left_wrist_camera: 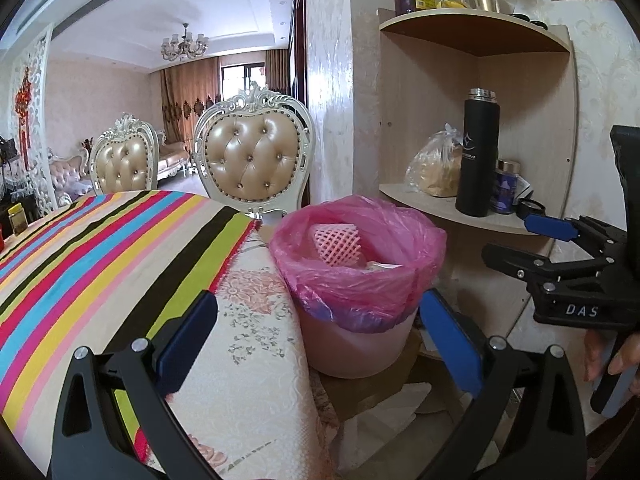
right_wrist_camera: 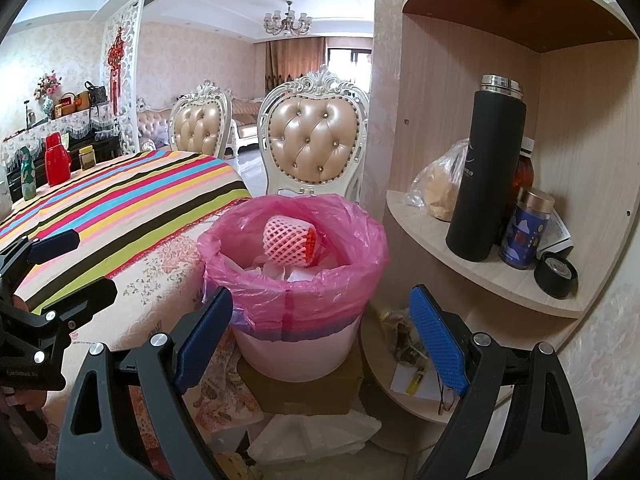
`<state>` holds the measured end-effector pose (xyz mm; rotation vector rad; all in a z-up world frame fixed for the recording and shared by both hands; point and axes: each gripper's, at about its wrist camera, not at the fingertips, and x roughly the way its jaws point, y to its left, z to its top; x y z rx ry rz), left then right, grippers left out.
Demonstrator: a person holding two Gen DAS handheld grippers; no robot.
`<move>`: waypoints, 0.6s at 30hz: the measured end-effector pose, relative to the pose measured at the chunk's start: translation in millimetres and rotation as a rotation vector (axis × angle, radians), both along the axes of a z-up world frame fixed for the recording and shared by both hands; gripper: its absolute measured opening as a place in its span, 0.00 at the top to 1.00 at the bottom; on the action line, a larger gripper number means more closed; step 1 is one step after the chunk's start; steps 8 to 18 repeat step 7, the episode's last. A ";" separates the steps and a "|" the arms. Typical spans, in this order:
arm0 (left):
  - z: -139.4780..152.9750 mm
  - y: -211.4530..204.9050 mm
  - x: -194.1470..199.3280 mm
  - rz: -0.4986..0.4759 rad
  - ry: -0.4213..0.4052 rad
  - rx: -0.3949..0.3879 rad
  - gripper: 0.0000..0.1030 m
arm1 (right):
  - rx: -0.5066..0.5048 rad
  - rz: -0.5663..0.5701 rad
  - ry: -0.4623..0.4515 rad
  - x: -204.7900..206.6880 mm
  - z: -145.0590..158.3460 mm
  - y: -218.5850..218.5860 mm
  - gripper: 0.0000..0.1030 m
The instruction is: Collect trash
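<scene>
A pink bin [left_wrist_camera: 356, 344] [right_wrist_camera: 296, 344] lined with a pink bag stands on a cardboard box beside the table. A pink foam fruit net [left_wrist_camera: 338, 244] [right_wrist_camera: 289, 243] lies on top of white paper trash inside it. My left gripper [left_wrist_camera: 316, 328] is open and empty, low in front of the bin, over the table's edge. My right gripper [right_wrist_camera: 320, 328] is open and empty, its jaws standing either side of the bin's front. The right gripper also shows in the left wrist view [left_wrist_camera: 532, 244], open, by the shelf.
The table [left_wrist_camera: 100, 248] with a striped cloth is at left; a red flask [right_wrist_camera: 57, 160] and jars stand at its far end. Two padded chairs [right_wrist_camera: 316, 140] are behind. A corner shelf [right_wrist_camera: 480, 272] at right holds a black flask [right_wrist_camera: 486, 176], a bag and jars.
</scene>
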<state>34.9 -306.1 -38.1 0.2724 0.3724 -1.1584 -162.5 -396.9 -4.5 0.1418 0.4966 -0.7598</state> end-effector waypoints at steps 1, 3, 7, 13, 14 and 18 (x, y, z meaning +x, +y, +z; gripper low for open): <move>0.2 -0.1 0.6 -0.001 0.002 0.003 0.05 | 0.000 0.000 -0.001 0.1 0.1 0.5 0.18; 0.1 -0.6 0.9 -0.002 0.005 0.004 0.05 | 0.000 0.002 0.000 0.1 -0.5 -0.2 0.18; -0.8 -0.1 1.9 -0.001 0.011 0.004 0.05 | 0.001 0.002 -0.001 0.0 -1.6 0.0 0.18; -0.8 -0.1 1.9 -0.001 0.011 0.004 0.05 | 0.001 0.002 -0.001 0.0 -1.6 0.0 0.18; -0.8 -0.1 1.9 -0.001 0.011 0.004 0.05 | 0.001 0.002 -0.001 0.0 -1.6 0.0 0.18; -0.8 -0.1 1.9 -0.001 0.011 0.004 0.05 | 0.001 0.002 -0.001 0.0 -1.6 0.0 0.18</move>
